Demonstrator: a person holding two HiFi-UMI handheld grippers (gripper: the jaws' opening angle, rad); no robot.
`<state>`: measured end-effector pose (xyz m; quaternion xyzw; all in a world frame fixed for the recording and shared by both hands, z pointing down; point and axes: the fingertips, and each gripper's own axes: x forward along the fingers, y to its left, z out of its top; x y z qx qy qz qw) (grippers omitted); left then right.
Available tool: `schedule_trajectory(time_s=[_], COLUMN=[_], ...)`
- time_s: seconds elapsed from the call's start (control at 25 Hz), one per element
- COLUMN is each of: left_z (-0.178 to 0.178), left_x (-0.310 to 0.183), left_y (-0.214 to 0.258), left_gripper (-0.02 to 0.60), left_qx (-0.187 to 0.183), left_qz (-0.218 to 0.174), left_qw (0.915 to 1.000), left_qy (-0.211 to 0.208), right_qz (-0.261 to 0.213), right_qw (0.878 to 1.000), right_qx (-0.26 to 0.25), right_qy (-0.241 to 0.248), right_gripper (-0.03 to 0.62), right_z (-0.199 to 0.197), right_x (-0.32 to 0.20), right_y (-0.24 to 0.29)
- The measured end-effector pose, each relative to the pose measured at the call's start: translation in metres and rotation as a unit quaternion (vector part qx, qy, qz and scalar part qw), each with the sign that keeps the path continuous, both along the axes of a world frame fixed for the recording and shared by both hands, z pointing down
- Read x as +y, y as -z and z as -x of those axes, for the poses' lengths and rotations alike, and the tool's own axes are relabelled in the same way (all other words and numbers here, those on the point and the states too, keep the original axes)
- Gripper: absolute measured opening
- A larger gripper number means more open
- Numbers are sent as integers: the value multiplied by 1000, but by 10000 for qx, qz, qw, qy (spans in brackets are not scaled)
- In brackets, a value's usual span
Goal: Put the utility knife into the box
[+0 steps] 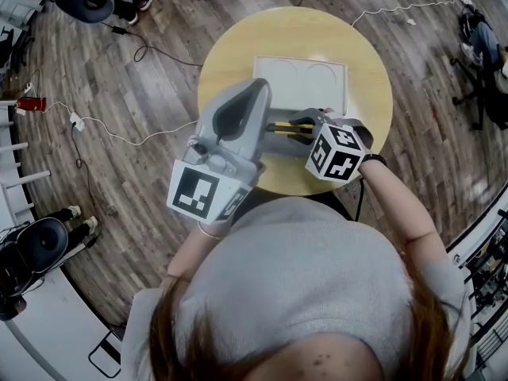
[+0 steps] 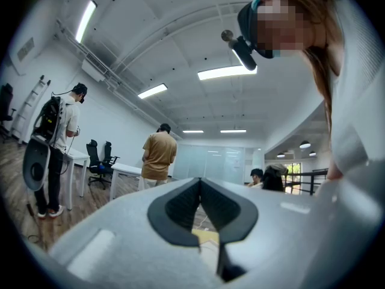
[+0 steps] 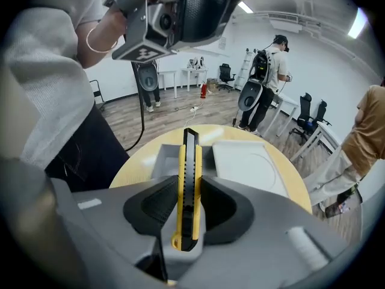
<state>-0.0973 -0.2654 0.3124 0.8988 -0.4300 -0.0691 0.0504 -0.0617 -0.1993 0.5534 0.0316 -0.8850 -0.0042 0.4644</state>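
Yellow-and-black plastic utility knife [image 3: 190, 155], probably light, stiff and slick, sits pinched mid-handle in the right claw [image 3: 189, 182] beside the white shallow box [image 1: 300, 82]; left claw [image 2: 200, 184] pressed together, empty.

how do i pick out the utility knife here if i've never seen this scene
Find the round yellow table below the person. Over its near side, the right hand-held gripper is clamped on the knife. It is a slim yellow-and-black bar, the only bright thing between grey jaws and the white tray.
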Motion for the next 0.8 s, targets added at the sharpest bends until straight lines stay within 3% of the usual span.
schedule_trajectory(time_s=[0.4,0.8], left_z=[9,12], left_x=[1,-4], left_y=[-2,-5], left_gripper=[-2,-2], left_qx=[12,70], left_qz=[41,93], left_qw=[10000,9999], left_qy=[68,69], right_qz=[105,192], right_qw=[9952,9884], right_qx=[959,1501], right_qy=[190,97], right_gripper=[121,121], right_z=[0,-6], right_x=[7,10], right_y=[-47,-83])
